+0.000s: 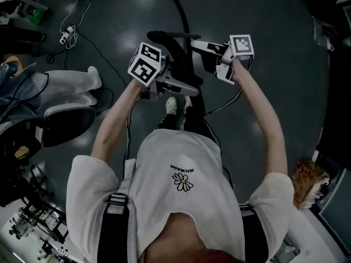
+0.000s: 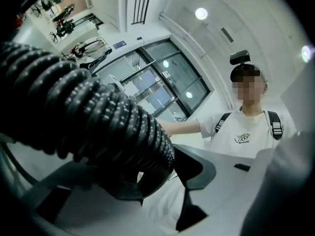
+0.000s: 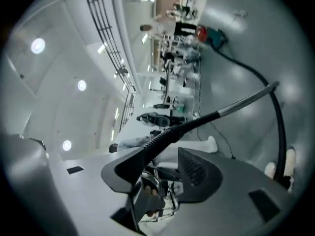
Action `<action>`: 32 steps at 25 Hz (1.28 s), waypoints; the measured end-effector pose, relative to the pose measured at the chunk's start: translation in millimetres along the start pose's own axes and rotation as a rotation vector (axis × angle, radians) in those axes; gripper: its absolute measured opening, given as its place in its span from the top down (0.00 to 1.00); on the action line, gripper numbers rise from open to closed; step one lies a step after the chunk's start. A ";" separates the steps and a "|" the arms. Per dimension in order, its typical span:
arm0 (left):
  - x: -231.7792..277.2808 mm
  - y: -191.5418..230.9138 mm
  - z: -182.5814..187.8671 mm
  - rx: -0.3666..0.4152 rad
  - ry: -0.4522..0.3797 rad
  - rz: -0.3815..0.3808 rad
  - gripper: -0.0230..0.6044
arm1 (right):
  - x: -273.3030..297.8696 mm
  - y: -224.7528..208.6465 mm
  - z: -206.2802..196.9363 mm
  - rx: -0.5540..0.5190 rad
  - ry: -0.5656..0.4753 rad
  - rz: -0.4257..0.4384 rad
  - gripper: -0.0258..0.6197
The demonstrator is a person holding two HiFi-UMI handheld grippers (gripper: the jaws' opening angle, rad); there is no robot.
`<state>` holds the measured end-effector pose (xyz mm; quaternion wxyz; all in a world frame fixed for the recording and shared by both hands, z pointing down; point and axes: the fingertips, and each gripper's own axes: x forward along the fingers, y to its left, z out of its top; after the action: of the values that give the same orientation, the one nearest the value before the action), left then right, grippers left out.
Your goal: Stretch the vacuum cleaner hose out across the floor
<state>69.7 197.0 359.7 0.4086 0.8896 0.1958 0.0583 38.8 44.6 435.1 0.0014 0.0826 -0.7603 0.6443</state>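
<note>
Floor [image 1: 274, 48] is dark grey and glossy, with lamp glare all over it. Thin cables [image 1: 90, 34] trail across it out past the left tool [image 2: 165, 181], and a black office chair [image 1: 66, 126] sits off to that tool's outer side. Looking up from the left tool you get a white ceiling with round lights [image 2: 201, 14] and a wall of big glass panes [image 2: 162, 82]. Out beyond the right tool [image 3: 157, 173] there are cluttered worktops [image 3: 182, 53] along the wall.

Both tools sit about level in front of the person, side by side. The vacuum hose [image 2: 88, 112], the fat black ribbed bit, runs right through the left tool. Its jaws are wide apart, with the hose lying over one jaw and close up beside the other pad, not looking squeezed. The right tool's jaws are spread too, nothing between the pads. The hose's thin ribbed end and a metal tube [image 3: 246, 100] run off from just past one jaw tip. Beyond both tools the hose carries on over the floor, away from the person.
</note>
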 end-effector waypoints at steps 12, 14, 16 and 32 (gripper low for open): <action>2.1 -62.7 -109.9 0.039 0.171 -0.009 0.67 | 57.4 7.7 -135.5 0.395 0.220 0.292 0.66; 4.0 -65.7 -133.3 0.076 0.267 0.028 0.67 | 57.5 5.3 -136.2 0.418 0.160 0.329 0.66; 9.6 -72.0 -166.1 0.100 0.403 0.048 0.67 | 60.6 -3.4 -138.4 0.456 0.095 0.332 0.64; -28.1 -40.2 -220.4 -0.102 -0.139 0.294 0.64 | 86.5 80.7 -154.5 0.066 -0.098 0.358 0.63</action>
<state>-26.2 364.8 476.4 0.4530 0.8885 0.0314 0.0657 -72.9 197.9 391.7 -0.1528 -0.0227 -0.7405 0.6541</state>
